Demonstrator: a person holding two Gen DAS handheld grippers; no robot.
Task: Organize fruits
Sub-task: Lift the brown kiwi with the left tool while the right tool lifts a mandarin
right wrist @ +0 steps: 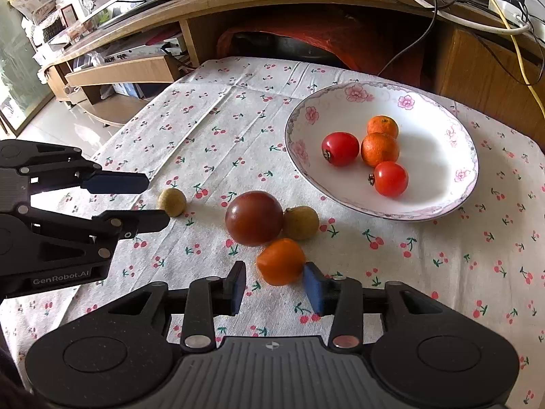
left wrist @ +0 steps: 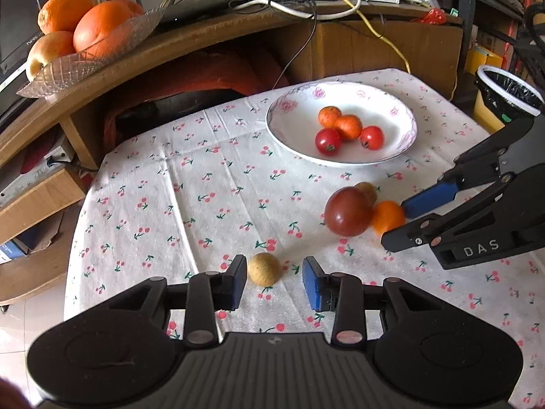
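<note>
Fruits are lying in two groups on your desk (right wrist: 211, 129), which is wearing a white cloth printed with small cherries. Biggest of what is sitting on it is the flowered white bowl (right wrist: 453, 184) at the far right, and it is holding four pieces: two red tomatoes (right wrist: 340, 148) and two small oranges (right wrist: 379, 149), all bunched together.

Your left claw (left wrist: 274, 281) is hovering low over the near edge of the cloth with its jaws spread wide, gripping nothing. Your right claw (right wrist: 274, 281) is likewise standing open, coming in from the right side.

Near the middle of the cloth, a dark reddish-brown tomato (right wrist: 253, 218) is resting outside the bowl. It is touching a tan round fruit (right wrist: 301, 222) on its bowl side and a loose orange fruit (right wrist: 281, 260) on its near side. That orange fruit is sitting between your right claw's blue pads (right wrist: 315, 288); one pad looks to be touching it or just beside it, the other is standing apart.

Smallest is a second tan fruit (left wrist: 264, 269), lying alone and well apart from the cluster. It is sitting between your left claw's open fingers (left wrist: 238, 281), closer to the left-hand one, with clear cloth showing on its other side.
</note>
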